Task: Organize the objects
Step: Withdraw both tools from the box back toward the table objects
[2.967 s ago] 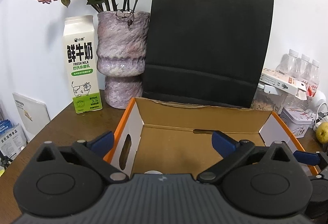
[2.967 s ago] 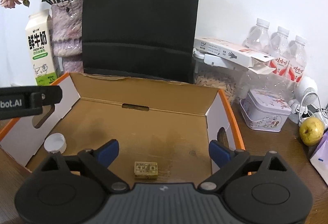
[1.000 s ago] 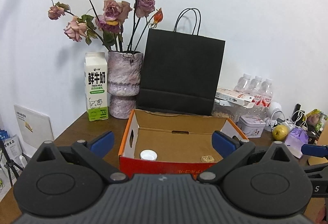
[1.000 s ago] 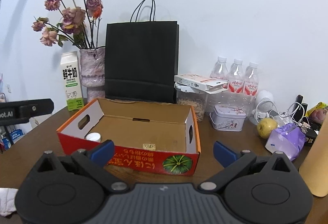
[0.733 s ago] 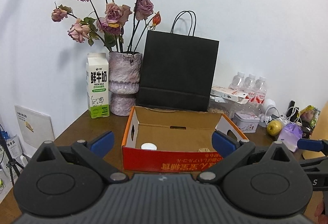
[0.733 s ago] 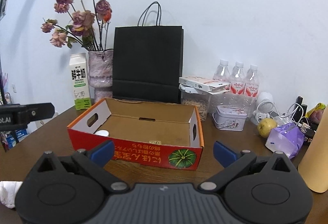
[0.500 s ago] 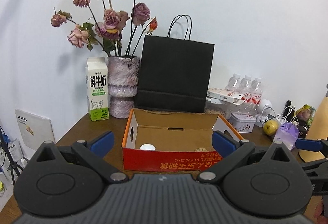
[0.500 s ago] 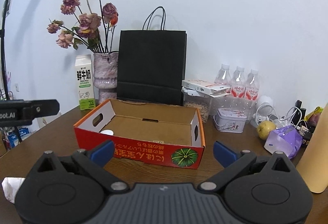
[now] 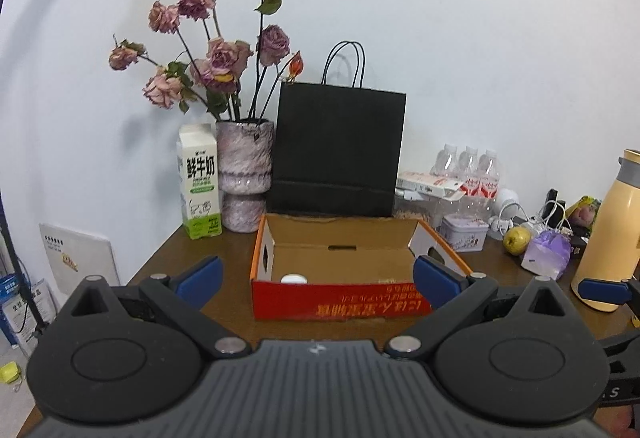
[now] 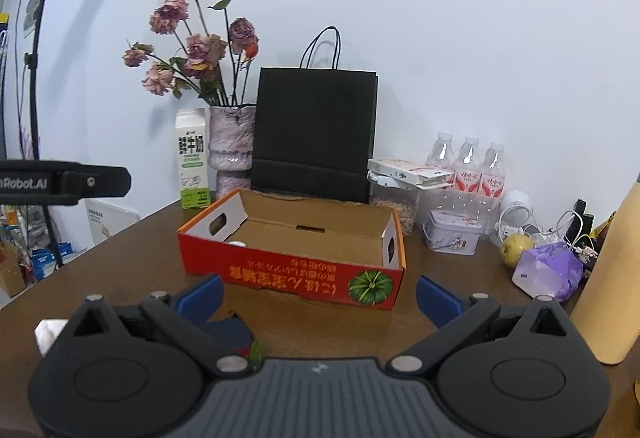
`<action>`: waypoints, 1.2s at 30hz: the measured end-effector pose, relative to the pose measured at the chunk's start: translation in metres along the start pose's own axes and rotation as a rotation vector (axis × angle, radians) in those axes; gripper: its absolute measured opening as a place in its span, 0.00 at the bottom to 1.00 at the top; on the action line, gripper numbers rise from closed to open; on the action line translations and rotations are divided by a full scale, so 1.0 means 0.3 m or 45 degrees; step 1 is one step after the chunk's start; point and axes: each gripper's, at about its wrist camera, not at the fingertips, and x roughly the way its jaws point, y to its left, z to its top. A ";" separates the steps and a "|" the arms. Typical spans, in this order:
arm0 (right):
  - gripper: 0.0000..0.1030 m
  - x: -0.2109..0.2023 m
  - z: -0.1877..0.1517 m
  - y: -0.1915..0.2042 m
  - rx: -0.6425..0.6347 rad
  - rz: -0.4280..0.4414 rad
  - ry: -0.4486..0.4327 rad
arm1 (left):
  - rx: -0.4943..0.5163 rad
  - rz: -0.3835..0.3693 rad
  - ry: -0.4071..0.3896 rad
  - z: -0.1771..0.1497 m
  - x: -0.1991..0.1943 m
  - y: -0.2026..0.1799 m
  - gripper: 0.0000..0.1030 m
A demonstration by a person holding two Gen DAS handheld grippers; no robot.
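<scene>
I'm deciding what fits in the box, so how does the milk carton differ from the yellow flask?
The milk carton is white and green with printed characters; the yellow flask is plain yellow with a grey band. The carton stands left of the red box, beside the vase; the flask stands right. Both stand upright on the table.

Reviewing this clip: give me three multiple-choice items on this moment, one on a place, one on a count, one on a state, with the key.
1. Where does the milk carton stand?
A. inside the box
B. left of the vase, by the wall
C. in front of the thermos

2. How many water bottles stand in the row by the wall?
A. two
B. three
C. five

3. How is the left gripper?
A. open, holding nothing
B. shut on the white cap
C. shut on the pear

Key: 1 B, the carton stands beside the vase; 2 B, three capped bottles show side by side; 3 A, its blue pads stand wide apart with the box seen between them.
</scene>
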 end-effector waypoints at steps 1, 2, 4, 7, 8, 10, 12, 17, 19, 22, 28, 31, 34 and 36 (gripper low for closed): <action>1.00 -0.013 -0.007 0.003 -0.001 0.004 0.000 | -0.002 0.001 0.006 -0.004 -0.008 0.005 1.00; 1.00 -0.027 -0.015 0.006 -0.002 0.006 -0.002 | -0.004 0.004 0.012 -0.010 -0.020 0.010 1.00; 1.00 -0.059 -0.031 0.012 -0.003 0.016 -0.006 | -0.004 0.004 0.019 -0.020 -0.047 0.020 1.00; 1.00 -0.110 -0.056 0.027 -0.014 0.023 -0.008 | 0.007 0.009 0.024 -0.038 -0.089 0.035 1.00; 1.00 -0.125 -0.062 0.031 -0.020 0.026 -0.010 | 0.011 0.013 0.023 -0.046 -0.107 0.040 1.00; 1.00 -0.157 -0.079 0.043 -0.026 0.029 -0.009 | 0.010 0.019 0.024 -0.060 -0.138 0.051 1.00; 1.00 -0.189 -0.100 0.055 -0.027 0.036 -0.009 | 0.003 0.024 0.029 -0.078 -0.170 0.063 1.00; 1.00 -0.262 -0.156 0.096 -0.027 0.052 -0.005 | 0.003 0.029 0.048 -0.135 -0.252 0.086 1.00; 1.00 -0.290 -0.179 0.115 -0.027 0.064 0.000 | 0.002 0.024 0.052 -0.159 -0.287 0.095 1.00; 1.00 -0.335 -0.216 0.148 -0.031 0.075 0.003 | 0.011 0.022 0.057 -0.200 -0.339 0.106 1.00; 1.00 -0.416 -0.278 0.208 -0.027 0.107 0.002 | 0.025 0.019 0.063 -0.283 -0.447 0.129 1.00; 1.00 -0.449 -0.312 0.234 -0.023 0.119 0.004 | 0.023 0.016 0.064 -0.326 -0.491 0.140 1.00; 1.00 -0.478 -0.344 0.259 -0.025 0.118 0.011 | 0.030 0.020 0.067 -0.363 -0.528 0.150 1.00; 1.00 -0.495 -0.365 0.275 -0.023 0.122 0.018 | 0.031 0.027 0.069 -0.387 -0.552 0.156 1.00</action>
